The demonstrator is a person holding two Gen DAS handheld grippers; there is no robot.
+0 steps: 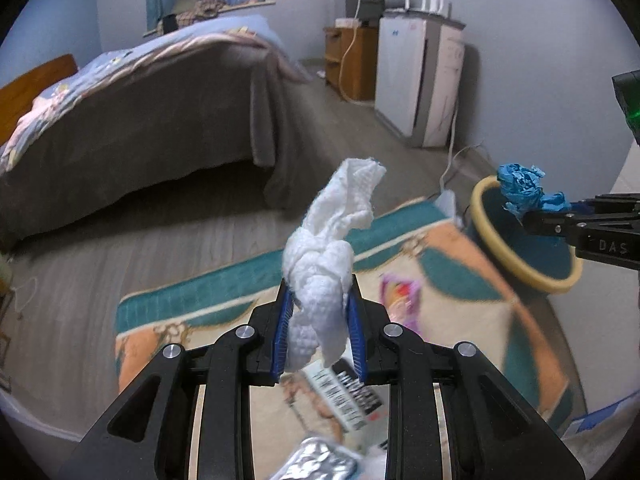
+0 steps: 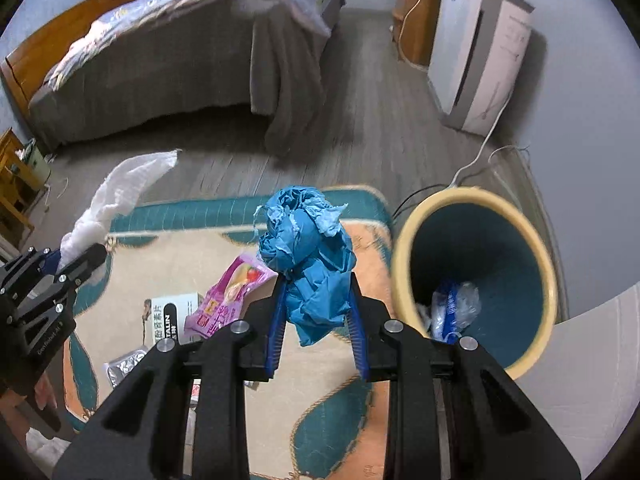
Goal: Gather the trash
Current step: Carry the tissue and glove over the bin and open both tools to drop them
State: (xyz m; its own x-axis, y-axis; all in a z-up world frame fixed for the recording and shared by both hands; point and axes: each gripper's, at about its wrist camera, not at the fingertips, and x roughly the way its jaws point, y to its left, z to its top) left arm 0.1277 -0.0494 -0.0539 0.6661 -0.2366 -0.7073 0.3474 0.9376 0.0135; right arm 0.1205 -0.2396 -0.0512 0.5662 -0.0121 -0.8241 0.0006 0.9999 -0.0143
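Aloft: left gripper [image 1: 320, 312] clamped on white paper towel wad [image 1: 328, 264]; right gripper [image 2: 316, 312] clamped on blue crumpled paper [image 2: 308, 248], beside yellow-rimmed bin [image 2: 404, 248]. Rug [image 2: 344, 400] below, 3 litter pieces.

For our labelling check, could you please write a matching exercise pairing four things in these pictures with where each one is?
Things:
1. white paper towel
2. blue crumpled paper
3. pink wrapper
4. clear plastic bottle

Places:
A. inside the bin
B. in the right gripper
C. lying on the rug
D. in the left gripper

Pairs: 1-D, 2-B, 3-C, 4-A
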